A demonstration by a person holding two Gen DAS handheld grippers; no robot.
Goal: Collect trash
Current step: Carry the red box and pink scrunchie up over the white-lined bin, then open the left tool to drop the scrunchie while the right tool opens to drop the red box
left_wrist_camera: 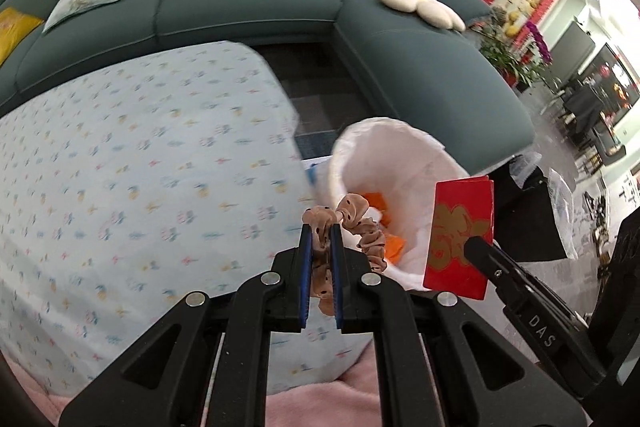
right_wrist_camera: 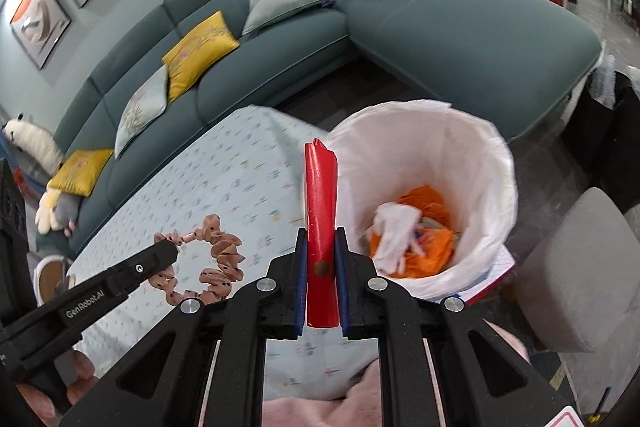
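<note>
My left gripper (left_wrist_camera: pixel 321 227) is shut on a tan dotted scrunchie (left_wrist_camera: pixel 362 227), held at the near rim of the white-lined trash bin (left_wrist_camera: pixel 400 155). My right gripper (right_wrist_camera: pixel 321 233) is shut on a red envelope with gold print (right_wrist_camera: pixel 320 195), held upright just left of the bin (right_wrist_camera: pixel 460 147). The envelope (left_wrist_camera: pixel 460 231) also shows in the left wrist view, over the bin's right rim, with the right gripper's finger (left_wrist_camera: pixel 484 251) on it. The scrunchie (right_wrist_camera: pixel 208 263) and the left gripper's finger (right_wrist_camera: pixel 160 259) show in the right wrist view, over the table. Orange and white trash (right_wrist_camera: pixel 412 231) lies in the bin.
A table with a light floral cloth (left_wrist_camera: pixel 140 167) lies to the left of the bin. A teal sectional sofa (right_wrist_camera: pixel 440 27) with cushions and flower pillows stands behind. A grey stool (right_wrist_camera: pixel 580 267) stands right of the bin. Pink fabric (right_wrist_camera: pixel 312 411) is below the grippers.
</note>
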